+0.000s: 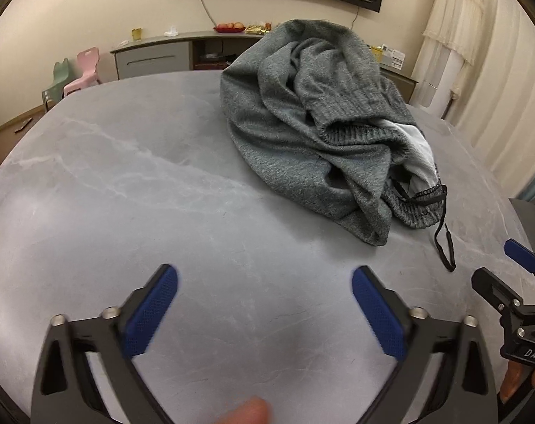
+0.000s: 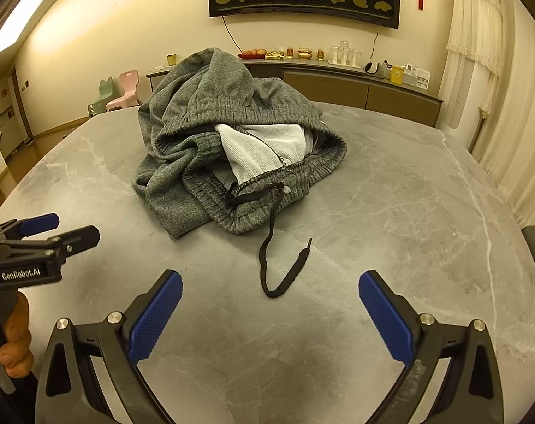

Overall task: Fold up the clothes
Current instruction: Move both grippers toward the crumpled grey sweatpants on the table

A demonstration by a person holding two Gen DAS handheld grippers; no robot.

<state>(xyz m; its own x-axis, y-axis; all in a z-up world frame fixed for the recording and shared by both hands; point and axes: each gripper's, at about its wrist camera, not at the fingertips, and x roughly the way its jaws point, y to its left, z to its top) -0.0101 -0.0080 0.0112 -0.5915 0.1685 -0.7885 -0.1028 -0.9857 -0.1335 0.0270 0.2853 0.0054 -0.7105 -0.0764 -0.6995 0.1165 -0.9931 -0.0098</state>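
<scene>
Right wrist view shows grey pants (image 2: 232,148) in a messy heap in the middle of the grey table (image 2: 408,212). Their black string (image 2: 285,268) lies loose on the table. Right gripper (image 2: 270,282) and left gripper (image 1: 265,277) are both wide apart, holding nothing.

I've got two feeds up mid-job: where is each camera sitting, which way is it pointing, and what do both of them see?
Left wrist: on the left gripper, angled down over the grey table; jaws open, crumpled grey garment ahead-right, right gripper at right edge.
Right wrist: on the right gripper, facing the garment head-on; jaws open, black drawstring just ahead, left gripper at left edge.
Shared: garment, drawstring, table.
</scene>
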